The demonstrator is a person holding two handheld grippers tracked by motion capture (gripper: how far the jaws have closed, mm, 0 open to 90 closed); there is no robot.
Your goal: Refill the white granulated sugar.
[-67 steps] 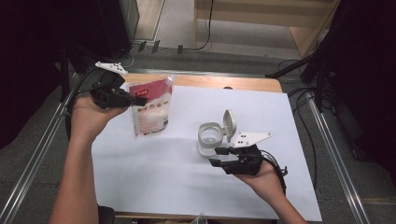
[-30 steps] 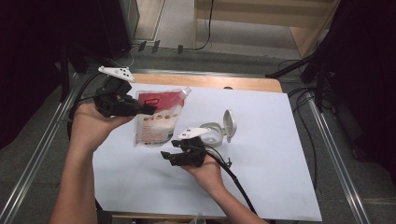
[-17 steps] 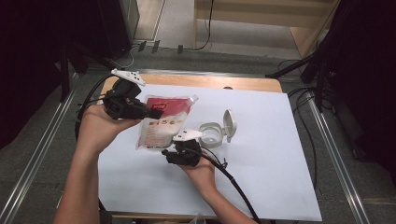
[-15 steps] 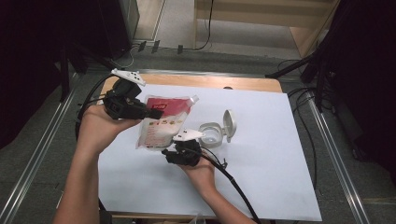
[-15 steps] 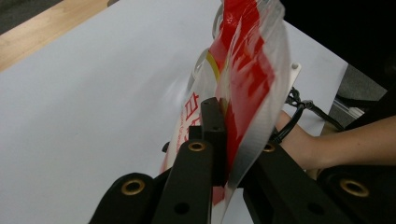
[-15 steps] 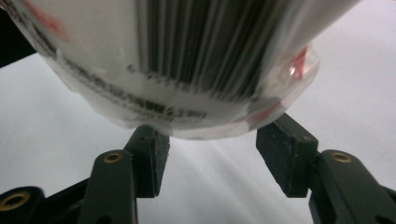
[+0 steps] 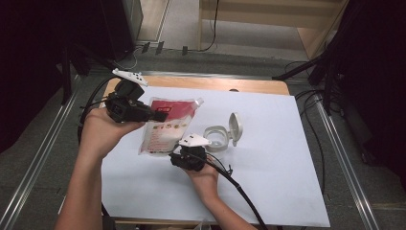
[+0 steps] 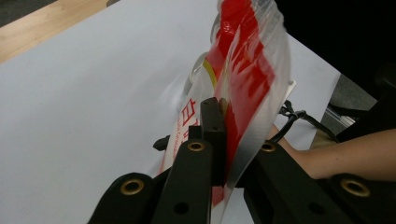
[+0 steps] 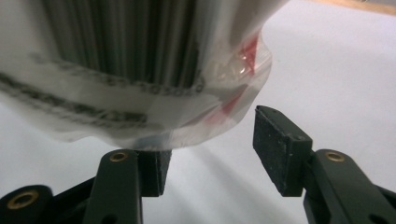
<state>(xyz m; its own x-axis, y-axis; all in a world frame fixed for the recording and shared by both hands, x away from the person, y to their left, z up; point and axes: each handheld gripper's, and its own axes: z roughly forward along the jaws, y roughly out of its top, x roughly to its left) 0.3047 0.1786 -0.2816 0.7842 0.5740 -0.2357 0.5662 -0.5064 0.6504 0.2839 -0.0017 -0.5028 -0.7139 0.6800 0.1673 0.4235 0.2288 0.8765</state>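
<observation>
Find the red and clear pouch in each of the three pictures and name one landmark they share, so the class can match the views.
High view: the pouch lies left of centre, its top edge clamped in the left gripper.
Left gripper view: it rises from the middle to the top right.
Right gripper view: its bottom edge hangs across the upper left.
Shared landmark: the white sheet.

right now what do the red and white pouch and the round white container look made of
The pouch looks like thin glossy plastic film: its clear edges crinkle and catch the light, with red print across it, and it bends where the left tongs pinch it. The container looks like hard, smooth white plastic, probably moulded, with a hinged lid standing open; its finish seems slightly shiny, though it is too small to be sure.
</observation>
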